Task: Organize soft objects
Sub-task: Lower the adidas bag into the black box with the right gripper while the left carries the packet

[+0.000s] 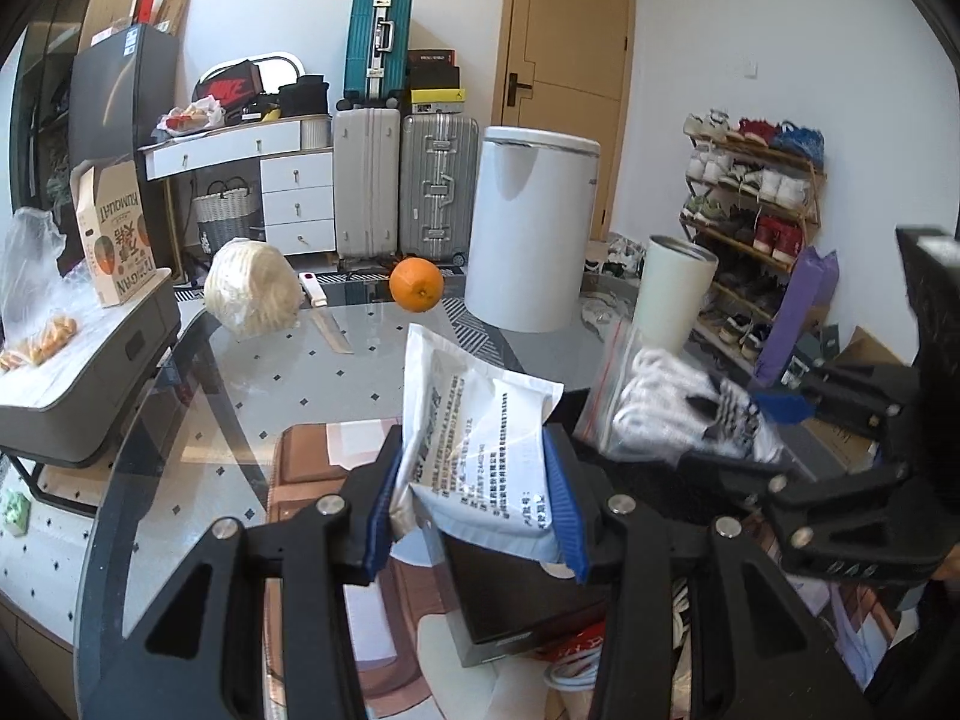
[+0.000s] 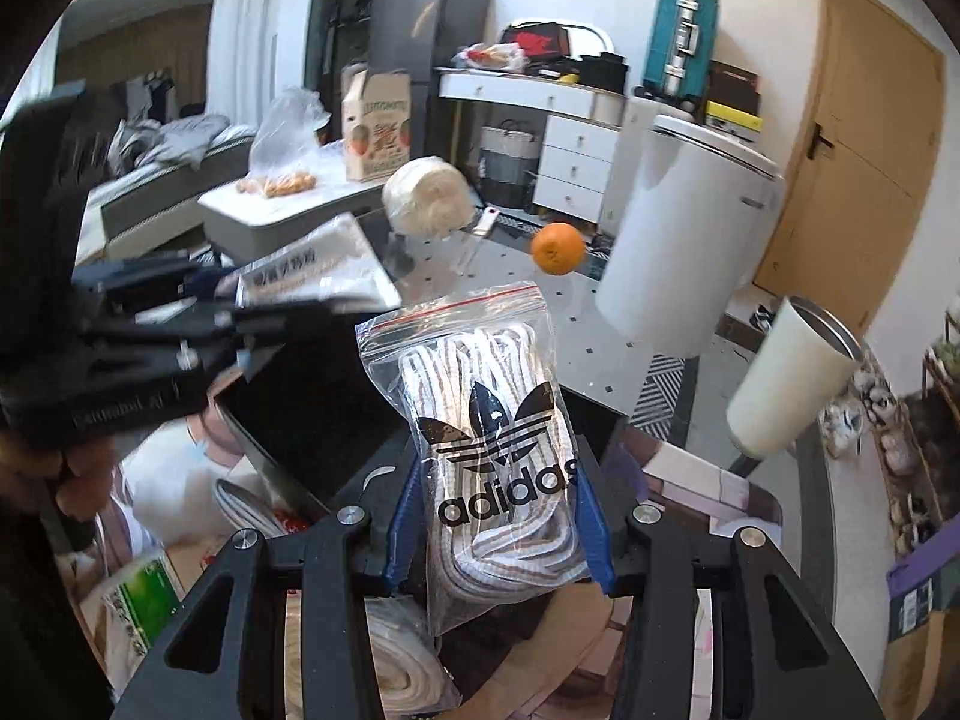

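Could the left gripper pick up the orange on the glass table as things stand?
Probably not yet. The left gripper is shut on a white printed pouch, so its jaws are occupied. The orange sits unobstructed on the table, ahead of the gripper, so only the pouch is in the way.

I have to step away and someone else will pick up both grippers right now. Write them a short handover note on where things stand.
Left gripper: shut on the white printed pouch, held up over the near edge of the glass table.
Right gripper: shut on the zip bag of laces, also held in the air.
Done: both soft items are picked up.
Left: neither is put down yet; where they go is not clear from these views. The orange and the white cup stand on the table, untouched.
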Motion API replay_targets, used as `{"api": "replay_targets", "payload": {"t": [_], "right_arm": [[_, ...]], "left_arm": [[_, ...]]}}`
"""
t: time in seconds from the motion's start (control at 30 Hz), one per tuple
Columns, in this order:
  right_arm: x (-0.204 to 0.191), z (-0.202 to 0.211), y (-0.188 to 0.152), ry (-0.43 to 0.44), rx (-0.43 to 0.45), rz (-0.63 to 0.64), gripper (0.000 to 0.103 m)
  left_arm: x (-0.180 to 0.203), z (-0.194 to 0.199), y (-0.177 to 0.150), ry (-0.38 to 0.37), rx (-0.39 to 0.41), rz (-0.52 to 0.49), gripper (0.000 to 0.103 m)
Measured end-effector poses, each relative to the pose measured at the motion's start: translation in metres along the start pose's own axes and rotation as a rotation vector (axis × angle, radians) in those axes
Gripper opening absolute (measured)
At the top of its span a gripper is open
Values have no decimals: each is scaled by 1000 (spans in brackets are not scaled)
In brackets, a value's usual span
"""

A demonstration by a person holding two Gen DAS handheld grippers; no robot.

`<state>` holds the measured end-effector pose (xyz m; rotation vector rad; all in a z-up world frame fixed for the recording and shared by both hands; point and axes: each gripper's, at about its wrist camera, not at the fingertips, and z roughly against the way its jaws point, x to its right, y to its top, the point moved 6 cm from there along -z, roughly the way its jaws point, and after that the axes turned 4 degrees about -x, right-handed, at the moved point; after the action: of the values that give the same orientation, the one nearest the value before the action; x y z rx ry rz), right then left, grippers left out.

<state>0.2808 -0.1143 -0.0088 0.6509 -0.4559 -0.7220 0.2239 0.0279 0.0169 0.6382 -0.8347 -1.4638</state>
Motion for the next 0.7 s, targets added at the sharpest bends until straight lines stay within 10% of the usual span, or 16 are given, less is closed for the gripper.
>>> {"api": "replay_targets", "payload": {"t": [0.4,0.7], "right_arm": [[-21,-30,9,34,-29,156,46],[-3,-24,0,-103,-17,165,79]], "left_arm": [[-11,1,-2,-9,3,10,43],[-4,1,-5,-21,-10,-15,44]]}}
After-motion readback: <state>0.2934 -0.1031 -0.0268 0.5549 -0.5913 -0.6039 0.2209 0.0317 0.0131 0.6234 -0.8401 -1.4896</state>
